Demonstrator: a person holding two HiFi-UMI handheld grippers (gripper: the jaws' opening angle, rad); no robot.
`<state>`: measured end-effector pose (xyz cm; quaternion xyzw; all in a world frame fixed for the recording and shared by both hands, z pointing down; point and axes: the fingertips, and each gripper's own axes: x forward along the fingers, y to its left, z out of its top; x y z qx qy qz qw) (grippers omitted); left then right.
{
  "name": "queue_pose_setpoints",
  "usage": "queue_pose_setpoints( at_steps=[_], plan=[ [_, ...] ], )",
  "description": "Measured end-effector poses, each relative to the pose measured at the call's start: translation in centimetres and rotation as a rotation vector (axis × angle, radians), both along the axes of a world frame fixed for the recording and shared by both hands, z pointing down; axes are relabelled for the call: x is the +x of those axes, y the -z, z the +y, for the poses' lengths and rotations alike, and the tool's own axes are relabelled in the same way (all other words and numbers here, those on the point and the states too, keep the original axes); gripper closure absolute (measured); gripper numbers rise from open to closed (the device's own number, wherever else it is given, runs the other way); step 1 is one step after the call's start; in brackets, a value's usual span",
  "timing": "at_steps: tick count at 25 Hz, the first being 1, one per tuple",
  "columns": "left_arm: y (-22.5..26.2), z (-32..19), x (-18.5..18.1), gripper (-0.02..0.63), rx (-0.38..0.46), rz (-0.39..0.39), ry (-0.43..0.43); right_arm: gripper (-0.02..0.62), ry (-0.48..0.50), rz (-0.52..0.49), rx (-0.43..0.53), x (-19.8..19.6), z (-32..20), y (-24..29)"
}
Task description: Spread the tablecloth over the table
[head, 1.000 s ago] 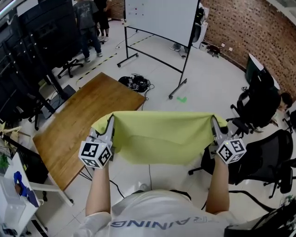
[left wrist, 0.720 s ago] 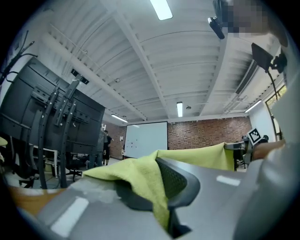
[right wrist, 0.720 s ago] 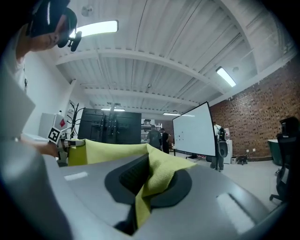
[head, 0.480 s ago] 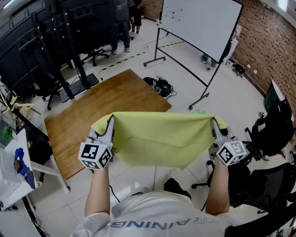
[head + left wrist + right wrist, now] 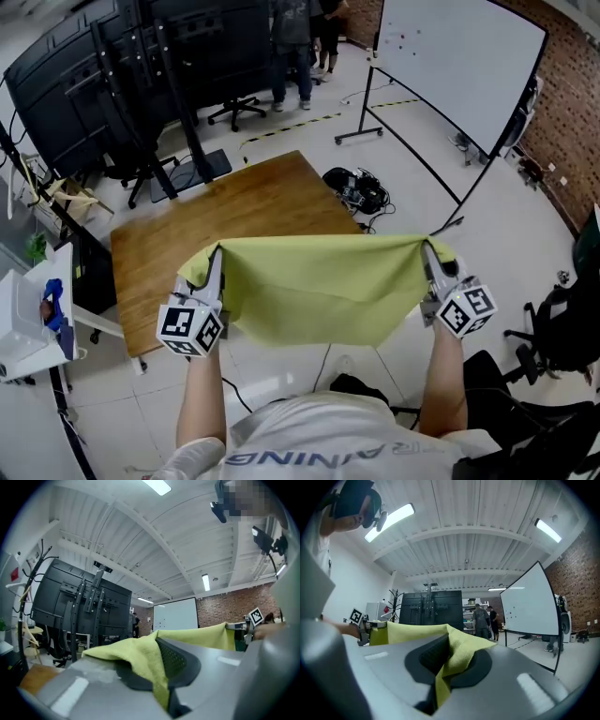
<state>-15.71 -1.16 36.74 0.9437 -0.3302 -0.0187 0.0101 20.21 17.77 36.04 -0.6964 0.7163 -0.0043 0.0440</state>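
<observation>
My left gripper (image 5: 215, 261) and right gripper (image 5: 430, 255) each pinch an upper corner of the yellow-green tablecloth (image 5: 319, 286), jaws pressed tight on the fabric. The cloth hangs stretched between them in the air, with the bare wooden table (image 5: 225, 211) beyond it.

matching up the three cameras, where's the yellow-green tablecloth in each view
Head view: tablecloth in the centre, stretched side to side.
Left gripper view: tablecloth lower centre, clamped in the jaws, running right.
Right gripper view: tablecloth lower centre, clamped in the jaws, running left.
Shared landmark: whiteboard, top right, centre, right in that order.
</observation>
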Motion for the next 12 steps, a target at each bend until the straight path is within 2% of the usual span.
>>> queue_pose_setpoints(
  at_steps=[8, 12],
  plan=[
    [1.0, -0.1, 3.6, 0.594, 0.0, 0.002, 0.193, 0.583, 0.193, -0.006, 0.023, 6.4, -7.0, 0.7],
    [1.2, -0.5, 4.4, 0.594, -0.007, 0.007, 0.265, 0.583, 0.253, -0.019, 0.047, 8.0, -10.3, 1.3]
  ],
)
